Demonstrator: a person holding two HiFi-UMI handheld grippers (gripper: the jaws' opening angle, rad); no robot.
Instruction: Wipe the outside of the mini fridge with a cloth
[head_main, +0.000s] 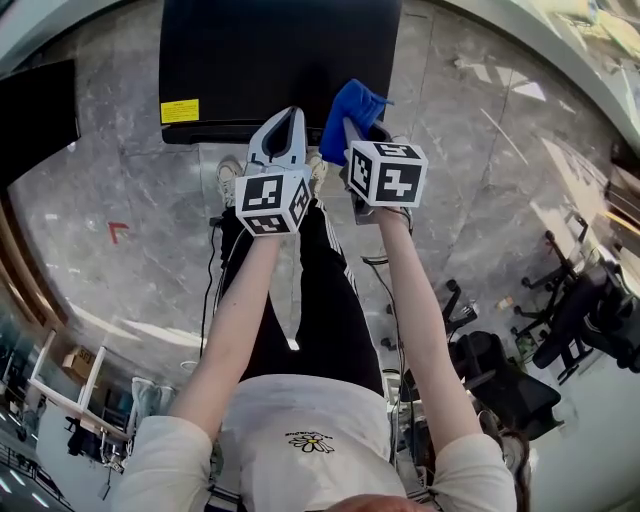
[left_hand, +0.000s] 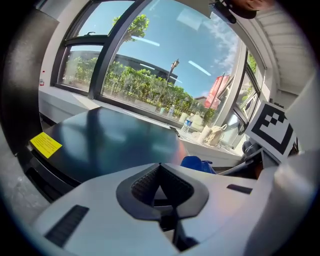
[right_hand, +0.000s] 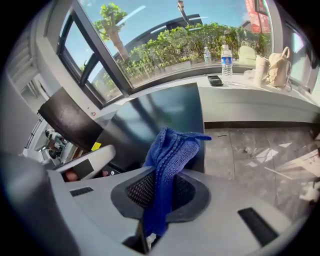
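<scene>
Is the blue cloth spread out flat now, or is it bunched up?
Bunched up: the blue cloth stands as a crumpled bundle, pinched between the fingers of the right gripper, not laid out flat.

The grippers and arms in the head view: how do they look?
The left gripper and the right gripper have pale grey shells with dark ribbed pads. Each carries a white cube of black square markers. The person wears short white sleeves.

White T-shirt (head_main: 300, 415) with daisy print, black trousers (head_main: 318, 300) with white side stripes, pale trainers (head_main: 229, 181), grey left gripper (head_main: 284, 118) and right gripper (head_main: 352, 126), black-and-white marker cubes (head_main: 272, 203), dark ribbed fingers (left_hand: 144, 184)
</scene>
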